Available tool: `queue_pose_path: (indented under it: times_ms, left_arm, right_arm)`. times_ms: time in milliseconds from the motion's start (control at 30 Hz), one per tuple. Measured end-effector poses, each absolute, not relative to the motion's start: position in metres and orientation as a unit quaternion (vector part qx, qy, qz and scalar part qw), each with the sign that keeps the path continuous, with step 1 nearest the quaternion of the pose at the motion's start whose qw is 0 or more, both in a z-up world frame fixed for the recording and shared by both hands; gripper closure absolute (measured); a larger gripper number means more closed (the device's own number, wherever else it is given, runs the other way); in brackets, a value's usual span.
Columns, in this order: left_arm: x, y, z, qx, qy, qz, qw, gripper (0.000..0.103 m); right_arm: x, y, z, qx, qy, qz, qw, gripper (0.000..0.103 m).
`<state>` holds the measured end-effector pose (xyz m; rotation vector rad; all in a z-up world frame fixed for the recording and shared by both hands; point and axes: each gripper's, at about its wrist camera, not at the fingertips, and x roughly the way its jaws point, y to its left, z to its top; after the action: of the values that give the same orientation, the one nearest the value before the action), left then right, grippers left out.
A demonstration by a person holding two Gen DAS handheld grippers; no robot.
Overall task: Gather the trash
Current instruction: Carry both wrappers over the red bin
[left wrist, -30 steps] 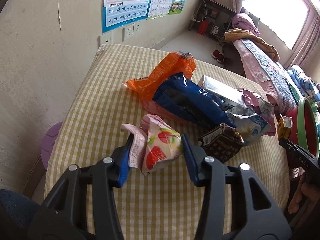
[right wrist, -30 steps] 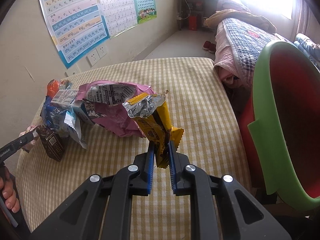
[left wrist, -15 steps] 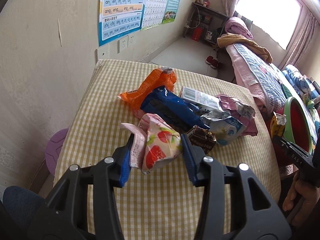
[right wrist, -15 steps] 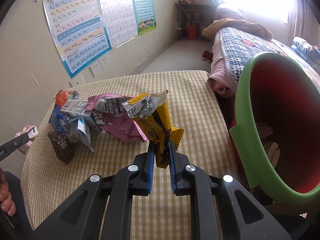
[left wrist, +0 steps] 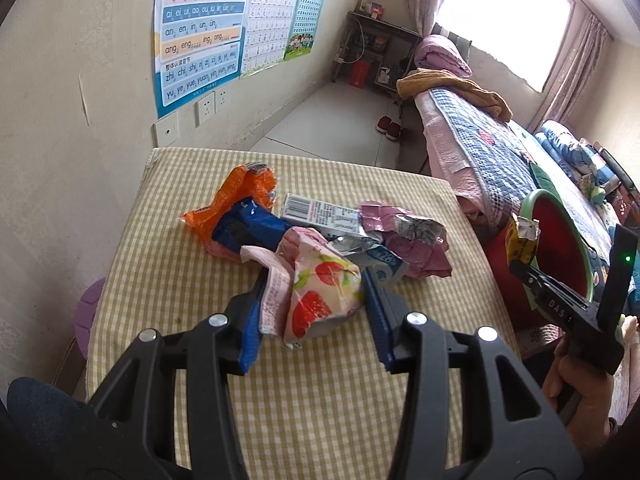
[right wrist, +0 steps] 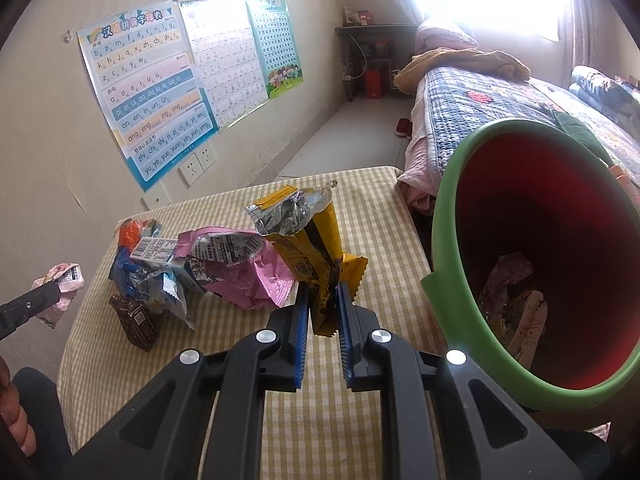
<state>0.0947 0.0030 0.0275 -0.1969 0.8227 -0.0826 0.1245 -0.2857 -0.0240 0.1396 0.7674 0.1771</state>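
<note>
My left gripper (left wrist: 314, 300) is shut on a crumpled pink strawberry wrapper (left wrist: 316, 284) and holds it above the checked table (left wrist: 320, 400). My right gripper (right wrist: 323, 312) is shut on a yellow wrapper (right wrist: 310, 248), held upright beside the red bin with a green rim (right wrist: 444, 240); the bin holds some trash (right wrist: 516, 300). A pile of wrappers lies on the table: orange (left wrist: 236, 196), blue (left wrist: 248, 228), pink foil (right wrist: 244, 272), a white carton (left wrist: 320, 214) and a brown carton (right wrist: 138, 322).
The table stands against a wall with posters (left wrist: 200, 32) and sockets (left wrist: 212, 106). A bed (left wrist: 480, 140) lies past the bin. A purple stool (left wrist: 86, 316) stands left of the table.
Both grippers have risen and pulled back from the table with their wrappers. The right gripper has swung toward the bin, whose inside now shows.
</note>
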Motion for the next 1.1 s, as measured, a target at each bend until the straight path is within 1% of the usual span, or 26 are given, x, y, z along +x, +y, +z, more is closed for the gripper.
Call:
queue_pose_path:
  times_ms: [433, 700, 800, 1100]
  left_arm:
    - [0.128, -0.072, 0.051, -0.080, 0.389, -0.118, 0.910, 0.060]
    - [0.144, -0.124, 0.062, -0.062, 0.383, -0.173, 0.905, 0.060]
    - [0.149, -0.143, 0.063, -0.058, 0.381, -0.193, 0.902, 0.060]
    - [0.165, -0.211, 0.072, -0.042, 0.369, -0.269, 0.889, 0.060]
  right_arm:
    - [0.119, -0.325, -0.003, 0.107, 0.338, 0.059, 0.933, 0.090]
    - [0.114, -0.373, 0.004, 0.156, 0.323, 0.011, 0.933, 0.089]
    - [0.111, -0.386, 0.007, 0.153, 0.314, -0.016, 0.937, 0.089]
    - [0.107, -0.422, 0.004, 0.174, 0.317, -0.053, 0.931, 0.089]
